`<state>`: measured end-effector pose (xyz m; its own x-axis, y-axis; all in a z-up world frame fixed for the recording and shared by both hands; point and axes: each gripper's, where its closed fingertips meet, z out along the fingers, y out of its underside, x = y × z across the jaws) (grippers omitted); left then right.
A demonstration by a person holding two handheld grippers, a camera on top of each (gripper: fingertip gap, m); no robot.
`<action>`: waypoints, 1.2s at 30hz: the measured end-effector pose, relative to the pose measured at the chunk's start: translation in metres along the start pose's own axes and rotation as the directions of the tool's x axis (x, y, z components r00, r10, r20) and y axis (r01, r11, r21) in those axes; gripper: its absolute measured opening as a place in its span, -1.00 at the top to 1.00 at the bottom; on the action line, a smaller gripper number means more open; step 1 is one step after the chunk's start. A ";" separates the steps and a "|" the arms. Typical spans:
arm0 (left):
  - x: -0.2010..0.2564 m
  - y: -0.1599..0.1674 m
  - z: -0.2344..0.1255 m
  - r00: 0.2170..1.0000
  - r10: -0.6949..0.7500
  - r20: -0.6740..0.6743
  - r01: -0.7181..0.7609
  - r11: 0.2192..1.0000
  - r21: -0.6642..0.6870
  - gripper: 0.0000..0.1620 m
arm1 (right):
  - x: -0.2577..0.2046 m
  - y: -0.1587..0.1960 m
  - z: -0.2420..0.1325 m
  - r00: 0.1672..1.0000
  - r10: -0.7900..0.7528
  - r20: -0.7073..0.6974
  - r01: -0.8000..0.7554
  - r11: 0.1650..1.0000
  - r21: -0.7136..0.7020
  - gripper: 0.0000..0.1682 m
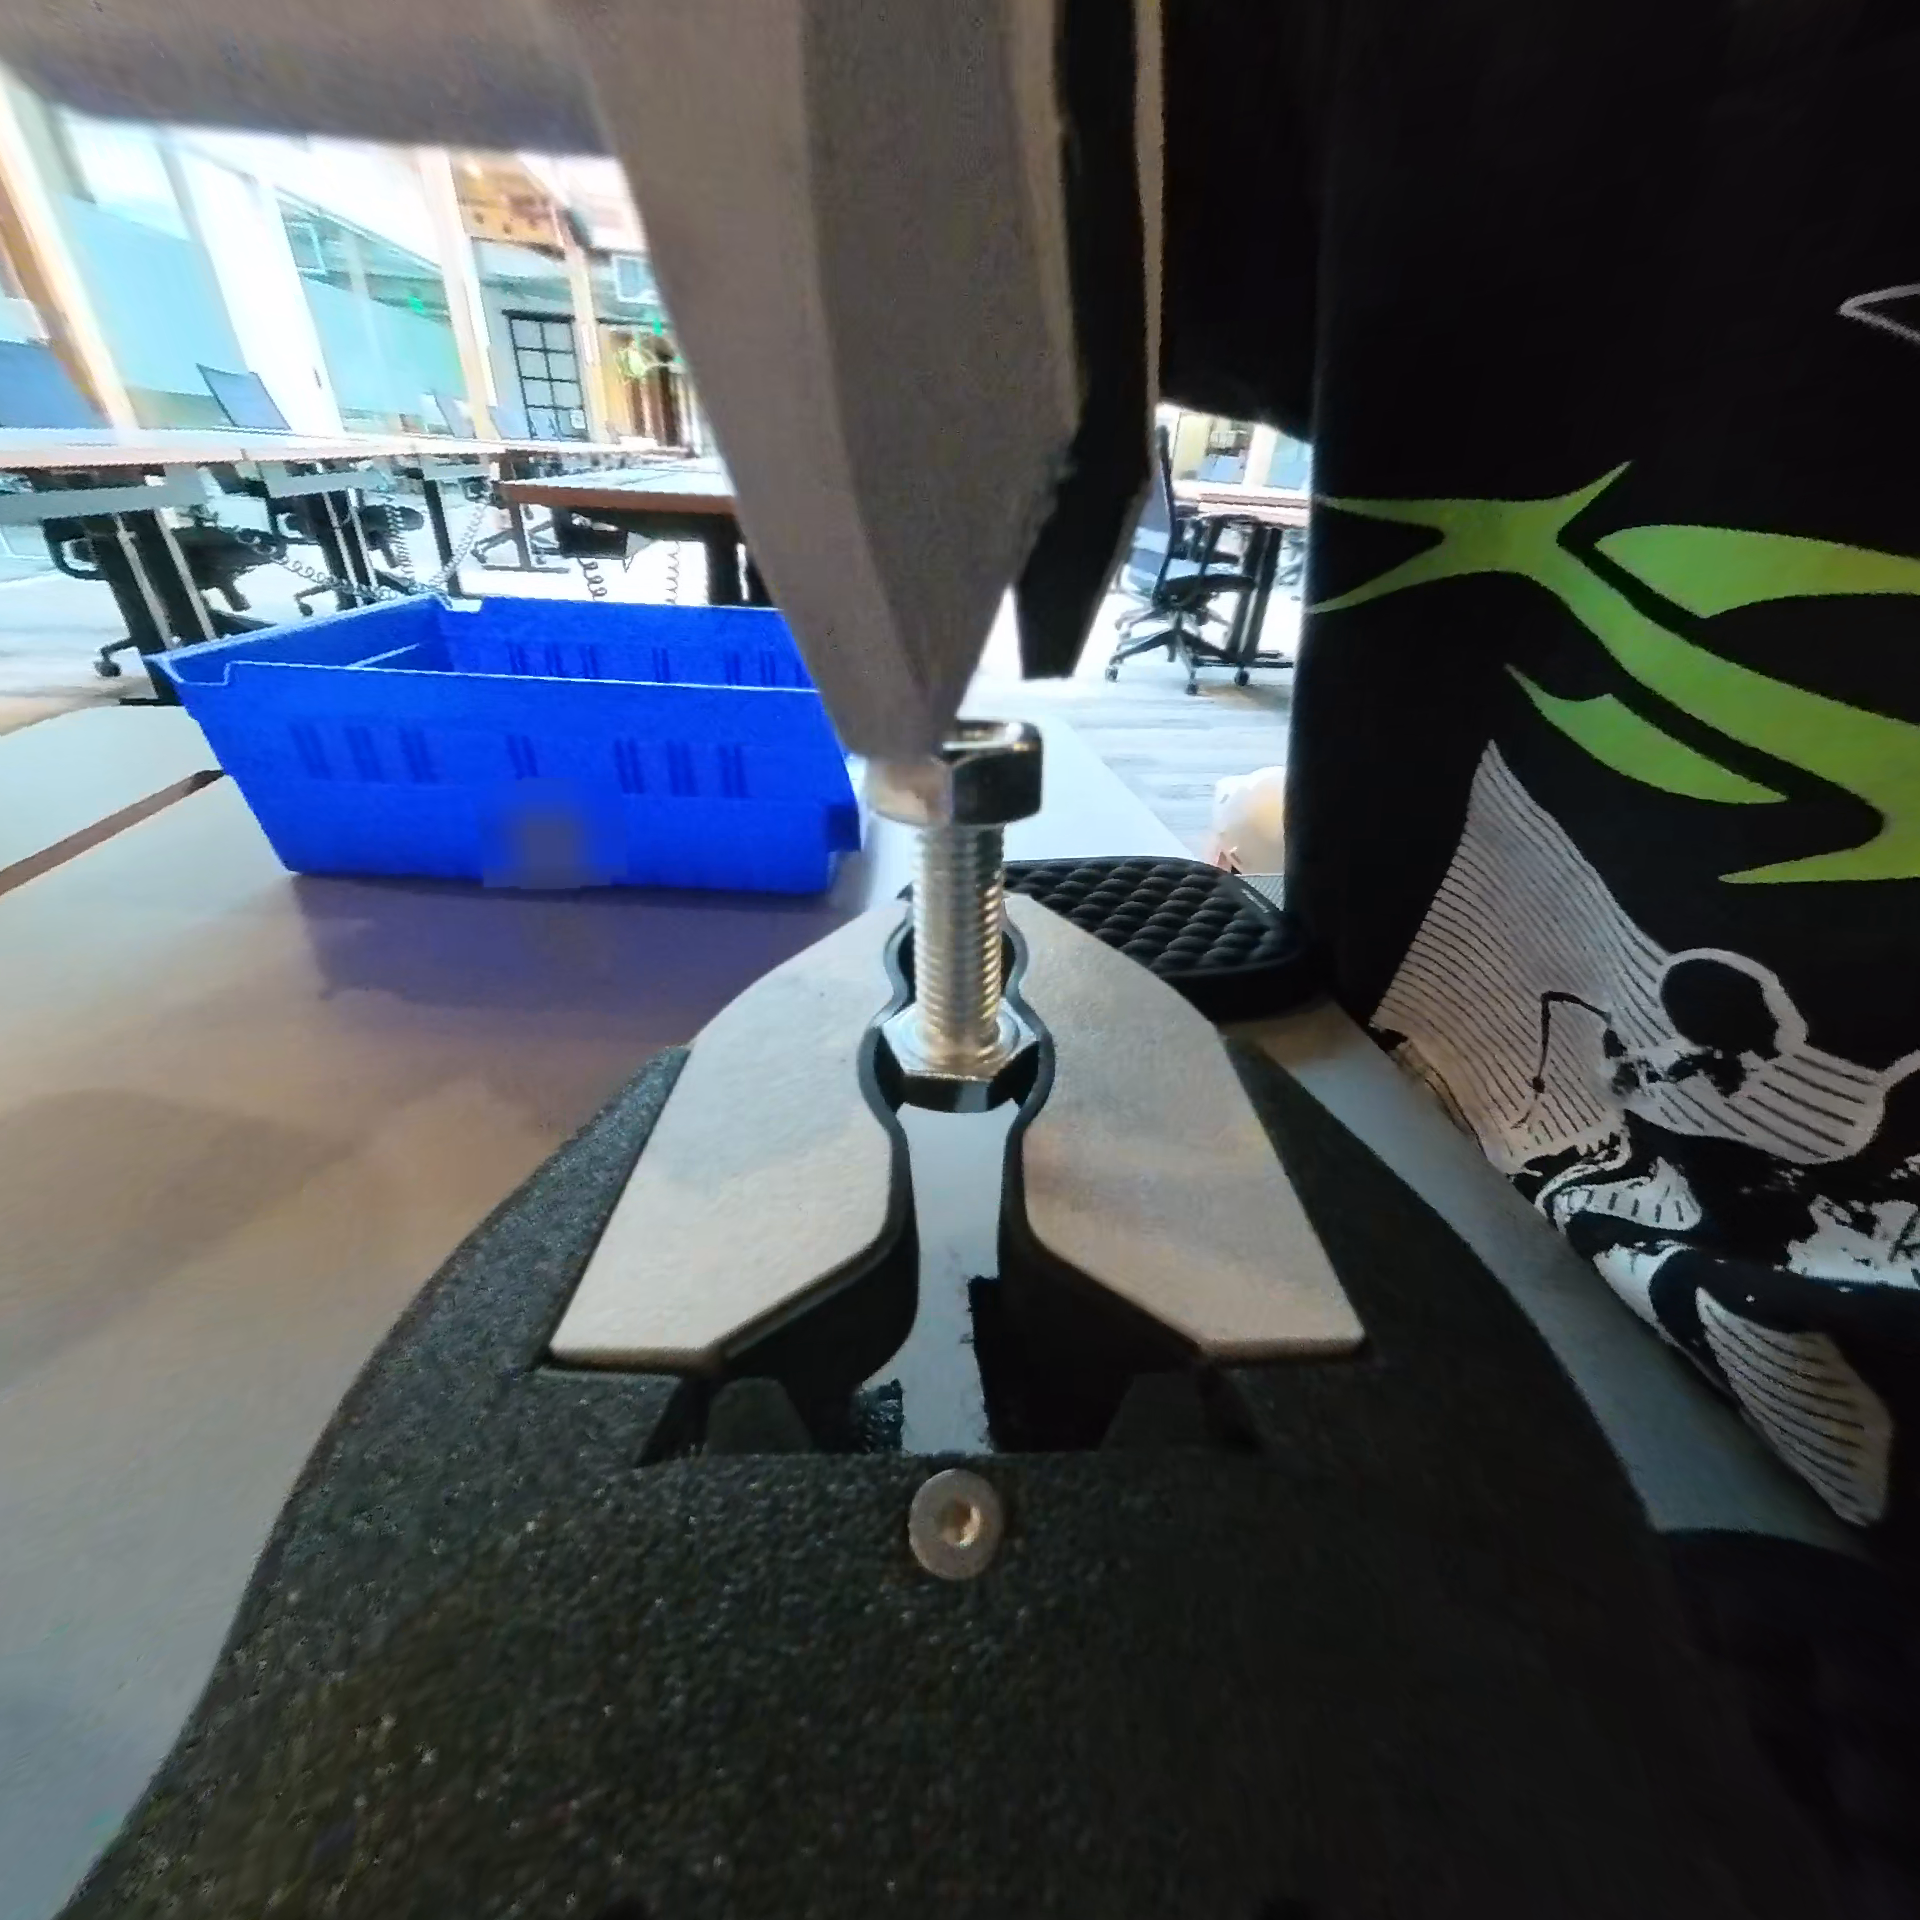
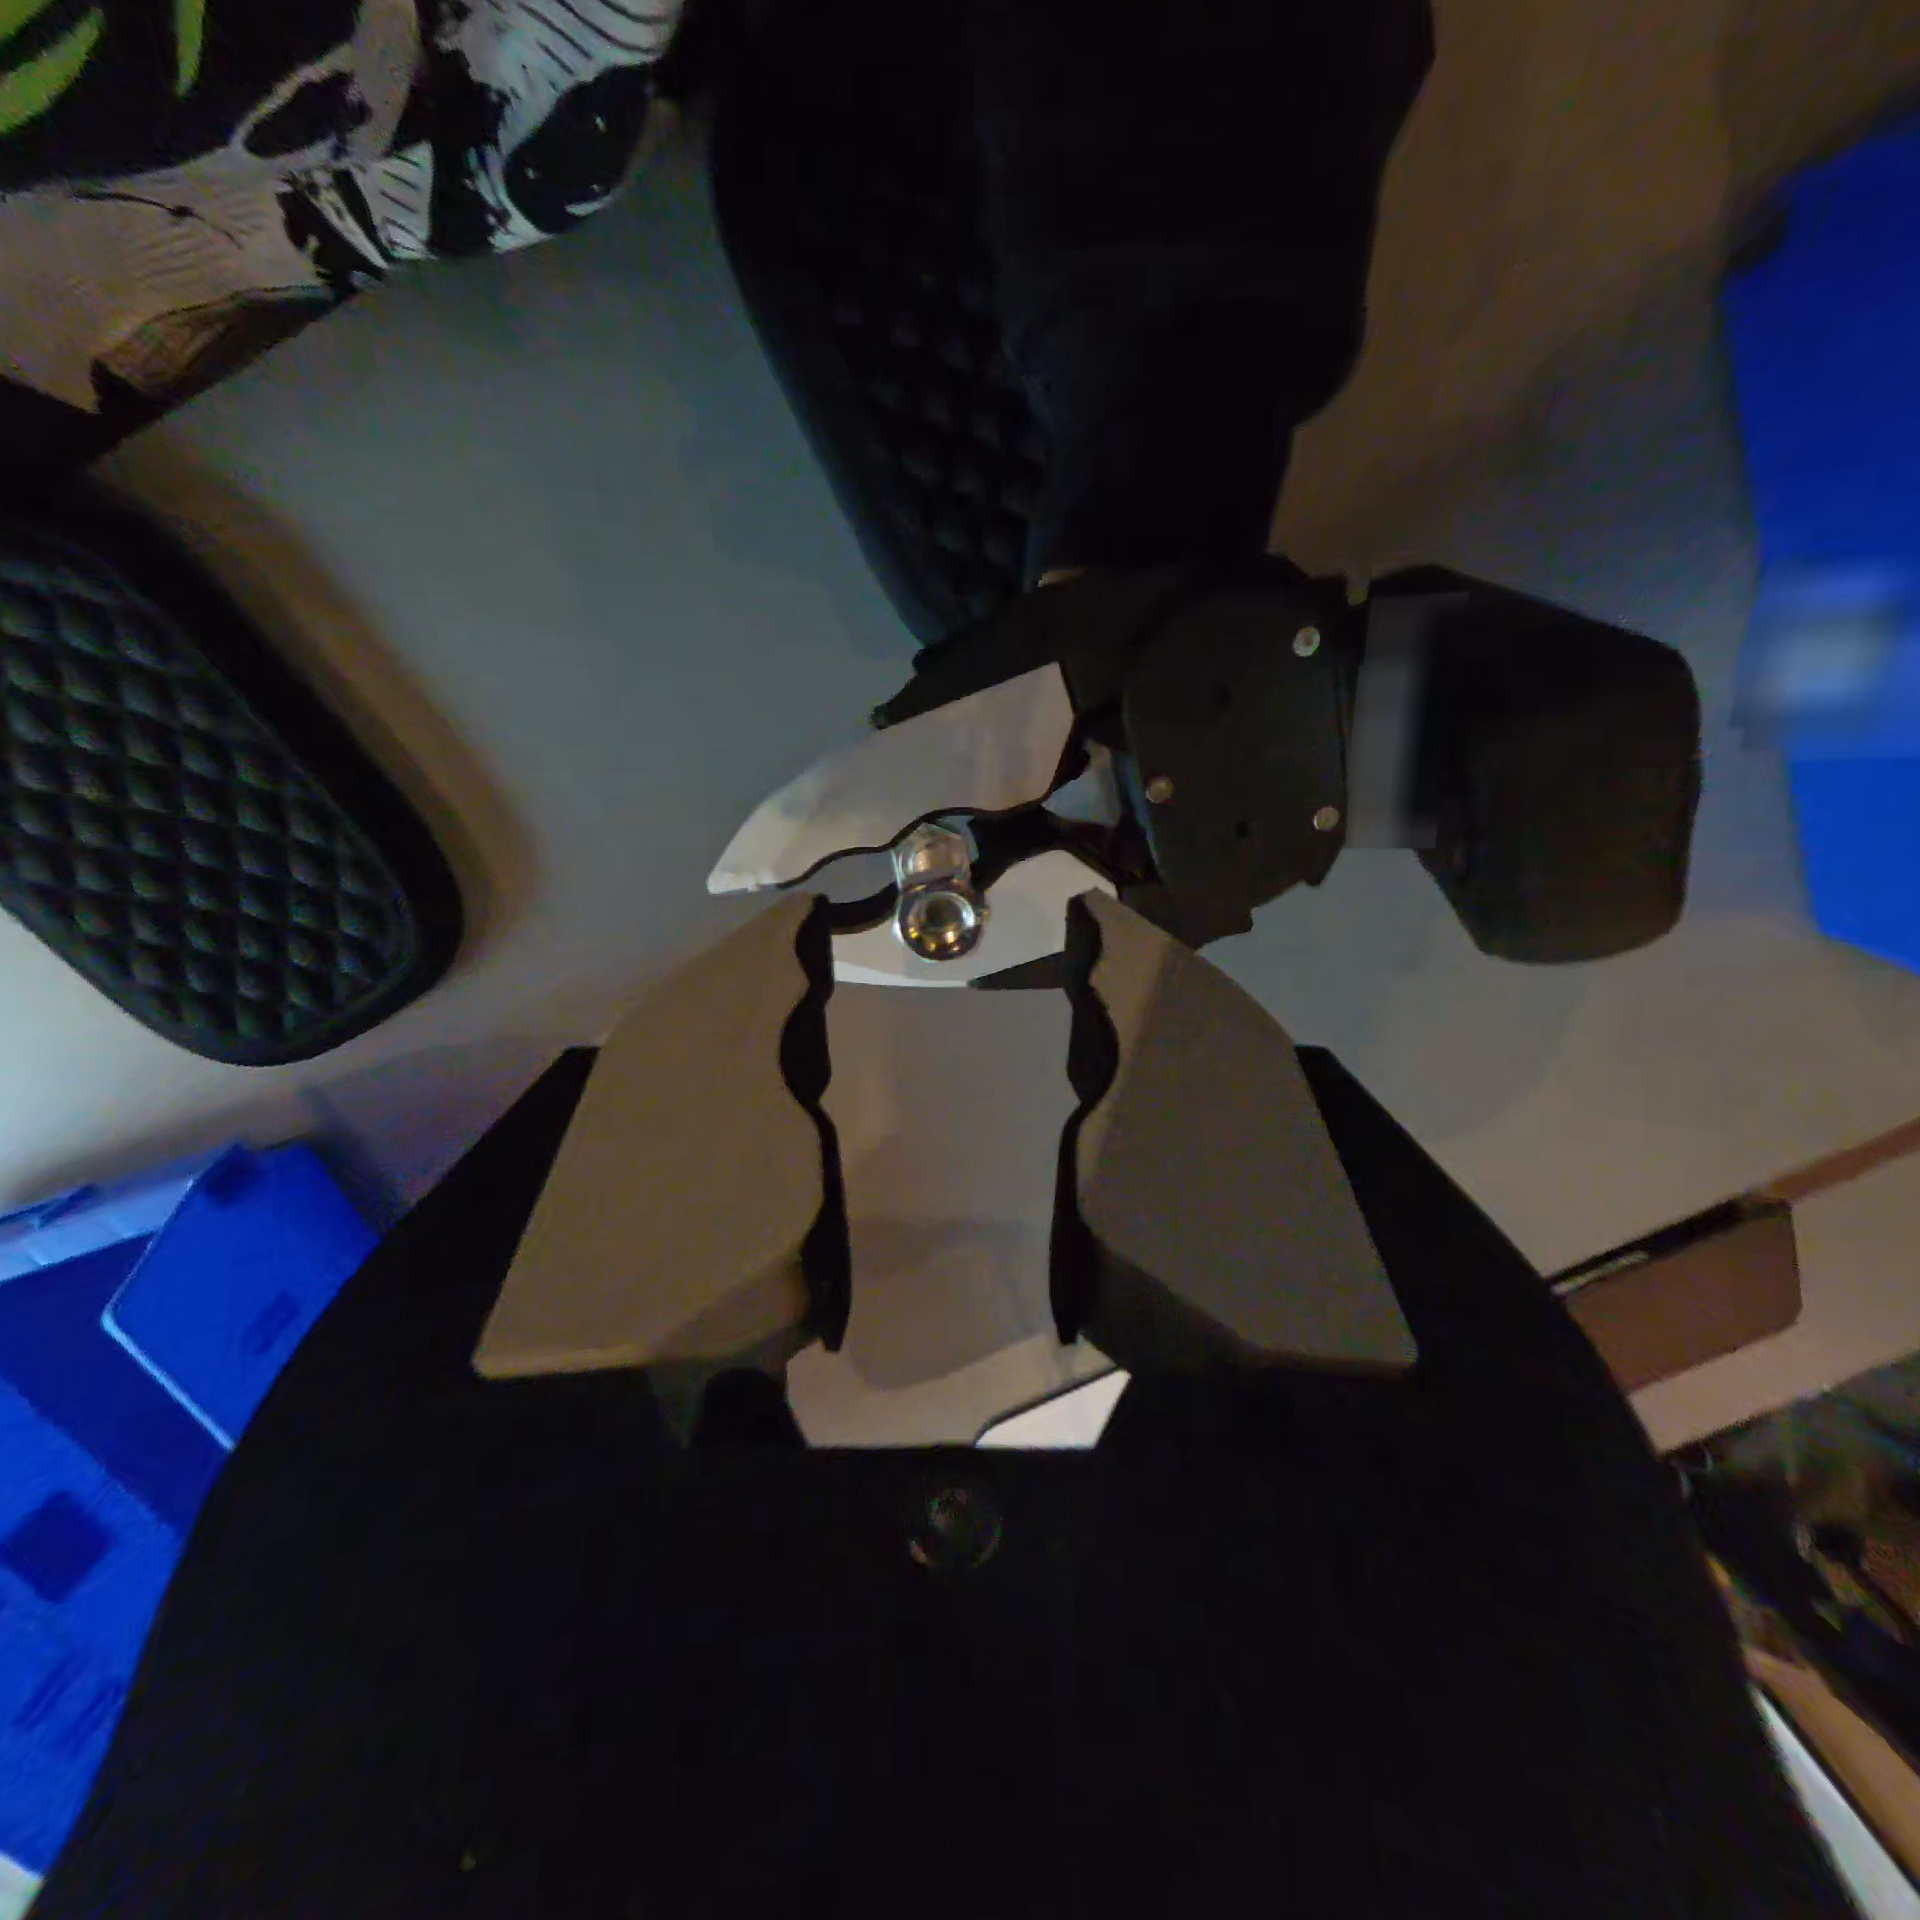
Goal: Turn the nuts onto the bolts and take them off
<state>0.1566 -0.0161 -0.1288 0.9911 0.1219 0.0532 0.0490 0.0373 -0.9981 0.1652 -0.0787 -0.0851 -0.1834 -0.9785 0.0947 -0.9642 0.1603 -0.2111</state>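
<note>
While the nut rides the bolt's tip: the step in hand looks like turning the nut (image 1: pixel 971 774) along the thread. Whether it is going on or coming off, the views do not say.
Left gripper (image 1: pixel 956 935): clenched on the bolt (image 1: pixel 954 935). Its hex head is seated in the notch between the jaws and the shaft rises out past the tips.
Right gripper (image 2: pixel 951 925): released. It comes down from above with its jaws parted on either side of the nut. In the left wrist view one grey finger (image 1: pixel 862 468) touches the nut's flank and the other stands off.
Bolt axis: long axis upright, head down, threaded end up. The right wrist view looks almost straight down its length.
Where it is: held just above the grey table (image 1: pixel 260 1039), in front of the person's printed shirt (image 1: pixel 1558 727), with a blue bin (image 1: pixel 499 748) well behind.
Doing it well: close squarely on two opposite flats of the nut. Keep the right tongs in line with the shaft (a tilt would probably bind the thread). Turn in short arcs, letting go and regripping each time, while the left grip holds the head from spinning.
Risk: the nut sits at the very end of the thread, so it could drop if freed carelessly.
</note>
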 end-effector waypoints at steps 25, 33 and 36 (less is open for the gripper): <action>-0.011 -0.001 -0.002 0.995 0.033 0.099 -0.032 0.999 -0.007 0.85 | 0.000 0.010 0.009 0.728 0.680 -0.083 -0.685 0.726 -0.058 0.71; -0.001 -0.002 0.000 0.999 0.030 0.030 -0.030 1.000 0.003 0.85 | -0.001 -0.001 -0.008 1.000 0.000 -0.024 -0.001 0.999 -0.036 0.52; 0.000 -0.002 0.001 0.999 0.030 0.018 -0.030 1.000 0.001 0.85 | -0.004 -0.001 -0.002 0.997 -0.038 0.069 0.041 0.998 -0.040 0.53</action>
<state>0.1568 -0.0154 -0.1266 0.9898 0.1407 0.0240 0.0193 0.0345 -0.9992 0.1670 -0.0747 -0.0834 -0.1330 -0.9905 0.0352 -0.9778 0.1253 -0.1681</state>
